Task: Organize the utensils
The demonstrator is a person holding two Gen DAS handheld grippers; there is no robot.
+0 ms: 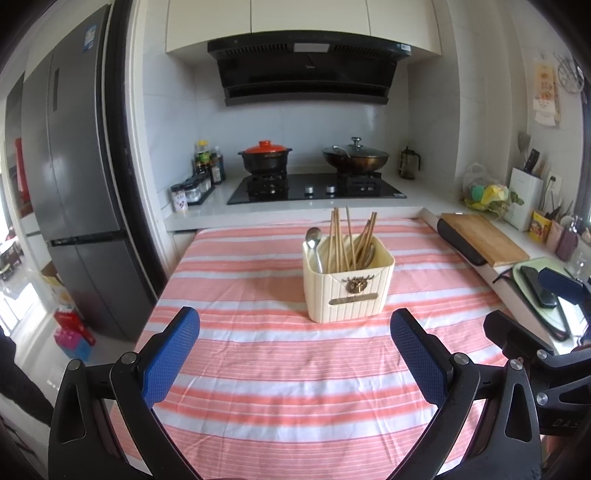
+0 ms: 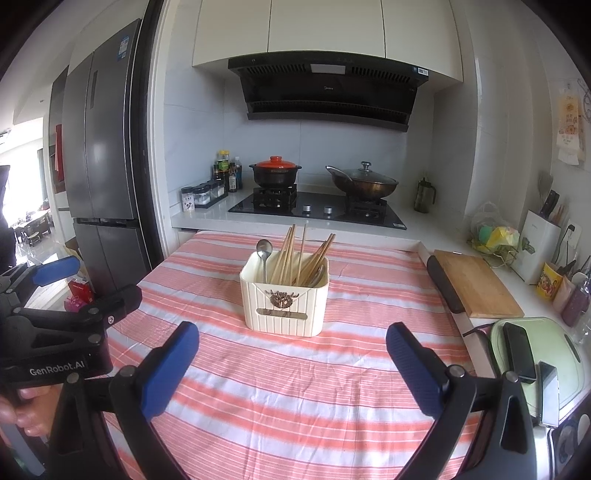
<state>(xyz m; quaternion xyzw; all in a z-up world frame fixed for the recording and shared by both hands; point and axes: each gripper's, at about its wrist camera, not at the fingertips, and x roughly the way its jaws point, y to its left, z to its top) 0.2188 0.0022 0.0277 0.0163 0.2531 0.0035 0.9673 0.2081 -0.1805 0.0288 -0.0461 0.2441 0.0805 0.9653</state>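
Both the left tool (image 1: 294,341) and right tool (image 2: 291,356) hang released, empty, near the pink-striped cloth table (image 1: 280,387); farther off, the cream ribbed plastic holder (image 2: 284,295) keeps wooden chopsticks (image 2: 295,254) and a steel spoon (image 2: 264,254) upright, suggesting sorting is done.

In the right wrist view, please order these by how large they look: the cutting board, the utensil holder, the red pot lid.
1. Utensil holder and cutting board: they look alike in size, so unranked.
2. Red pot lid: smallest, though it is also farthest from the camera.

A home kitchen: a black glass gas hob (image 1: 317,188) under a black extractor hood (image 1: 306,70), a tall grey steel fridge (image 1: 74,166) beside white wall cupboards (image 2: 325,29).
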